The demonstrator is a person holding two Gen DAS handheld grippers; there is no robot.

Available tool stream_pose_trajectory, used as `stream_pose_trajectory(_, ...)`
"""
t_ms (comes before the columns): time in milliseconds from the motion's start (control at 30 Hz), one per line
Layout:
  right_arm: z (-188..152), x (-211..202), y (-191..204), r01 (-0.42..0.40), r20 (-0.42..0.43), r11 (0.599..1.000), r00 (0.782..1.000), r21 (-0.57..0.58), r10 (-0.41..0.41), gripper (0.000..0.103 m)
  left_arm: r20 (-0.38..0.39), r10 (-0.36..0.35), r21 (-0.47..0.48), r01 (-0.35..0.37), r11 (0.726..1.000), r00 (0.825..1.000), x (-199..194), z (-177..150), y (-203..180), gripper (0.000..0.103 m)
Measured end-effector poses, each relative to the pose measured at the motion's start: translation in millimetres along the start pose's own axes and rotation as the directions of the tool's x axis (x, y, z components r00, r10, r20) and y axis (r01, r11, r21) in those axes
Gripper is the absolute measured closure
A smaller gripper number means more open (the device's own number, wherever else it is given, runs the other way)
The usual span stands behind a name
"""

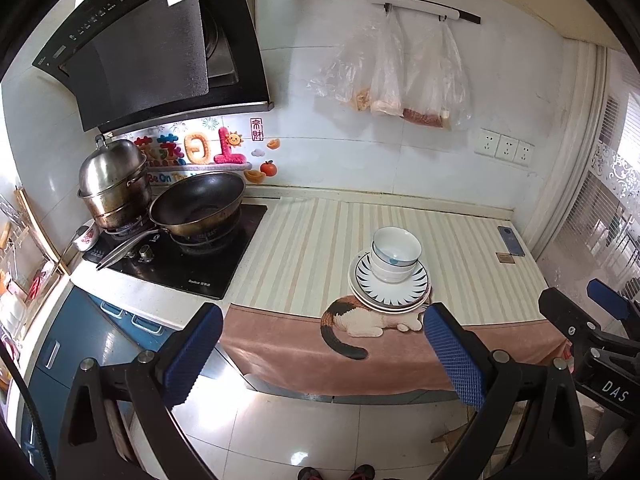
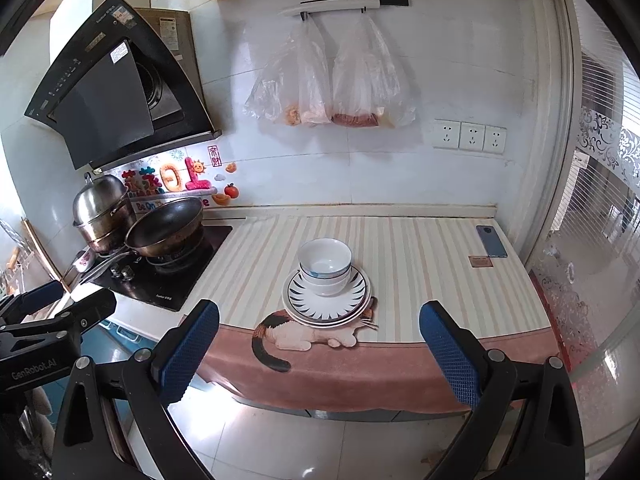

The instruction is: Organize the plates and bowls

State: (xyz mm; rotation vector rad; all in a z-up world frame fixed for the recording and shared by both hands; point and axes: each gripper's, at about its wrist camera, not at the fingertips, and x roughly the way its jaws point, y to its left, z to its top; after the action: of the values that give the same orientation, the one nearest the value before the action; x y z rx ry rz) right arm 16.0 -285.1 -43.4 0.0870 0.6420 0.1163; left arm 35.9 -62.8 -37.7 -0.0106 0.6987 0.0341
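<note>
Blue-padded fingers of the left gripper (image 1: pixel 322 354) fill the lower frame, spread wide and holding nothing; the right gripper (image 2: pixel 320 352) is equally open and empty. Both hang off the tabletop (image 2: pixel 420 280) edge, well short of the dishes. At centre frame, bowls (image 2: pixel 325 265) sit nested on stacked plates (image 2: pixel 326 298), over a cat-print cloth (image 2: pixel 320 372). With everything already in one neat pile, the sorting looks either finished or not yet begun; I cannot tell which. A phone (image 2: pixel 491 241) lies at right.

White bowls (image 2: pixel 325 266) nested upright on stacked plates (image 2: pixel 326 300), top plate black-rayed, on the striped countertop cloth
</note>
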Motion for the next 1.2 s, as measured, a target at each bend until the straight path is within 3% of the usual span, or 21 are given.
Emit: stream_pose_trajectory(1200, -5.9, 2.3, 7.4, -0.013, -0.031, 1.000, 0.999, -0.012, 0.012, 0.001, -0.017, -0.012, 0.008, 0.013, 1.000, 1.000, -0.3, -6.0, 8.8, 0.000)
